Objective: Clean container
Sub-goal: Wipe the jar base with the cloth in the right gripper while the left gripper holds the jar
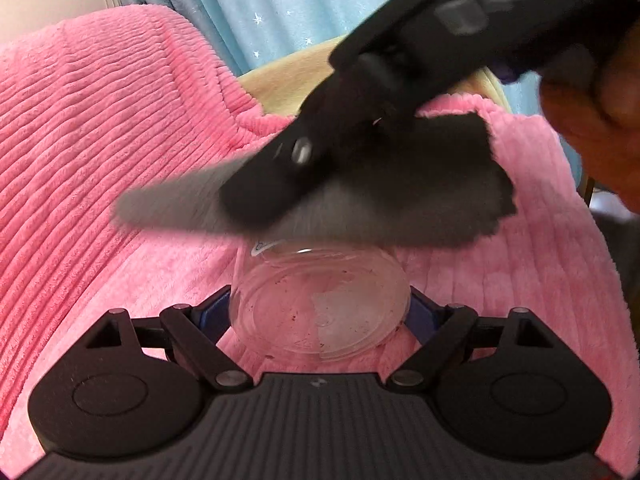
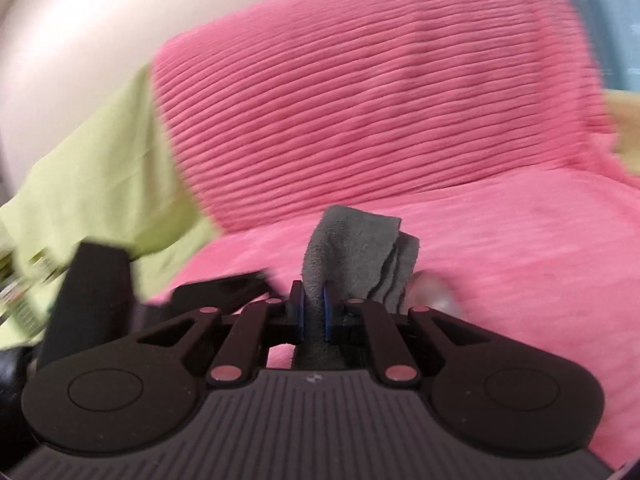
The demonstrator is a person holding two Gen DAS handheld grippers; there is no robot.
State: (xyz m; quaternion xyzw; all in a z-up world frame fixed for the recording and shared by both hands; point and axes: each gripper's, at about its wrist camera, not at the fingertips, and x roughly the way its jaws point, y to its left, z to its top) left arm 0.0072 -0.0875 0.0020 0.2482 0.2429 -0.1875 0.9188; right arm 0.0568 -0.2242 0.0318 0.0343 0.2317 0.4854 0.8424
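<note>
- The left gripper has its jaws pressed on either side of a clear jar, low and centre in the left wrist view, with the jar's round base turned toward the camera
- Reddish specks and a pale smear show through the jar's base, so I judge it not yet clean
- The right gripper has its jaws closed tight on a grey cloth, just below centre in the right wrist view; the cloth folds up and hangs to the right of the pads
- In the left wrist view the right gripper comes in from the upper right, and the cloth spreads across the middle of the frame, just above the jar's far end; blur hides whether cloth and jar touch
- Behind everything lies a pink blanket, ribbed, filling the left and centre of both views; a green sheet sits at the left of the right wrist view
- Risk: the jar is smooth and held only at its sides, so a hard push from the cloth could twist it or slide it out of the jaws
- Risk: the cloth is pinched along a narrow fold, so dragging it against the rim could pull it free
- Risk: the loose flap may skim the outside and leave the specks inside untouched
</note>
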